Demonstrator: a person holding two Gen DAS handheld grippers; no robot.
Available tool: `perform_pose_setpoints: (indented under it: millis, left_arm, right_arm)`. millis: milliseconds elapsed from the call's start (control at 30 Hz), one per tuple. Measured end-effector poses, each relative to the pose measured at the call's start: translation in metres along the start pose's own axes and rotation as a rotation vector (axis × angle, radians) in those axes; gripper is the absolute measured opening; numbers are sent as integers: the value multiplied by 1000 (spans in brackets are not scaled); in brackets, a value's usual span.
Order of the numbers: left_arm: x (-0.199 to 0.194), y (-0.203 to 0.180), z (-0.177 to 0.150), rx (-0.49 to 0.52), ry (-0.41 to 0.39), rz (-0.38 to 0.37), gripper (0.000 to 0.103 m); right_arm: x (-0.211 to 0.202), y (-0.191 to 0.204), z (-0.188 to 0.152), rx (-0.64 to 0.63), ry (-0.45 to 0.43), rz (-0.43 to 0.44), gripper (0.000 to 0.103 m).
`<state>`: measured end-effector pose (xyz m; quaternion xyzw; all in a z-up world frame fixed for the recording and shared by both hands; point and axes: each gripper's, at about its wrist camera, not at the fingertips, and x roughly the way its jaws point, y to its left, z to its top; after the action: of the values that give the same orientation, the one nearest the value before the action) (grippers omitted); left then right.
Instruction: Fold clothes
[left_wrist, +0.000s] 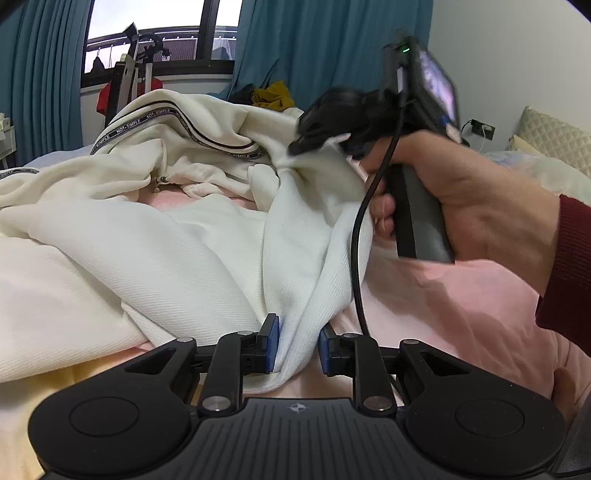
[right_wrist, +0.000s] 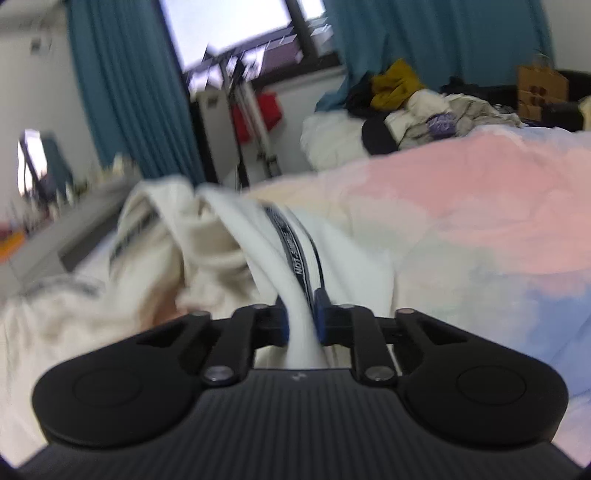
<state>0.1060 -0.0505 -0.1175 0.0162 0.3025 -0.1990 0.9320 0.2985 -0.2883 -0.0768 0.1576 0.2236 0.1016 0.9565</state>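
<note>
A cream-white garment (left_wrist: 177, 251) with black lettered stripe trim lies crumpled on the bed. My left gripper (left_wrist: 297, 343) is shut on a fold of its white fabric at the bottom centre. My right gripper (left_wrist: 321, 142) shows in the left wrist view, held in a hand, gripping the same garment higher up and lifting it. In the right wrist view my right gripper (right_wrist: 301, 317) is shut on a ridge of the garment (right_wrist: 258, 236) beside the striped trim. That view is motion-blurred.
The bed has a pink, yellow and blue cover (right_wrist: 461, 206). A pile of other clothes (right_wrist: 413, 107) lies at the far side. Teal curtains (left_wrist: 325, 51), a window and a metal stand (left_wrist: 136, 74) are behind. A pillow (left_wrist: 554, 136) is at right.
</note>
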Motion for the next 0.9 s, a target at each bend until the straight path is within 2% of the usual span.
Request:
perform_pose_setpoints:
  millis: [133, 300, 433, 567, 700, 900]
  left_arm:
    - [-6, 2, 2, -5, -44, -20, 23]
    - [-17, -2, 8, 20, -140, -47, 24]
    - [-27, -5, 14, 39, -209, -55, 26]
    - [-28, -5, 18, 34, -207, -50, 27]
    - [-25, -3, 17, 38, -172, -31, 27]
    - [-27, 4, 15, 25, -133, -14, 27]
  right_arm:
    - [-32, -15, 17, 96, -118, 0, 6]
    - [-71, -52, 20, 269, -210, -61, 6]
    - [-104, -94, 0, 503, -251, -132, 6]
    - [-118, -131, -49, 754, -166, -248, 6]
    - [-129, -153, -99, 986, -51, -298, 6]
    - [-158, -136, -103, 952, -51, -290, 7]
